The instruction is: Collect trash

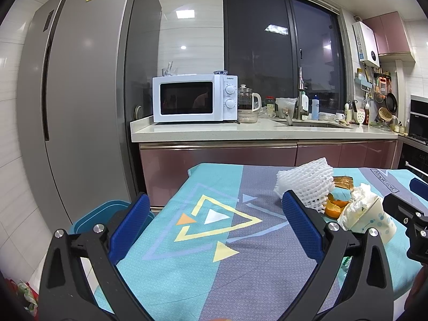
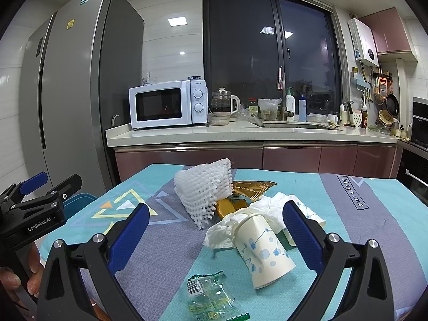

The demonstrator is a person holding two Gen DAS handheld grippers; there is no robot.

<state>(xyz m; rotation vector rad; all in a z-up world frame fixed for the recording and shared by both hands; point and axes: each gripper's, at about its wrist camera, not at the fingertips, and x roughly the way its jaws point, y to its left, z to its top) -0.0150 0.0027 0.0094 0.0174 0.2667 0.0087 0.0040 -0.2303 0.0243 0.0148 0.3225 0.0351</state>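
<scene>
Looking through left wrist: my left gripper point(image 1: 214, 214) hangs spread and empty over bare tablecloth point(image 1: 187, 267); the trash sits right of it, and the foam net point(image 1: 305, 184) may snag a finger.
Right wrist: my right gripper point(image 2: 214, 230) is spread wide, holding nothing, with the paper cup point(image 2: 264, 254) between its fingers.
Risk: I judge the cup crushes or rolls, dragging the tissue point(image 2: 227, 230).
Bin: blue bin point(image 2: 80, 199) far left; the wrapper point(image 2: 208, 294) could slide off.

Table point(image 2: 347, 214) draped in a teal and grey cloth with triangle patterns. Clustered toward its far right: white foam net point(image 2: 204, 192), gold wrapper point(image 2: 251, 188) just behind, orange peel point(image 2: 227, 207), crumpled tissue point(image 2: 240, 222) touching a tipped paper cup point(image 2: 263, 254). Nearer, apart from the pile, clear green-edged wrapper point(image 2: 211, 294) lying flat.
</scene>
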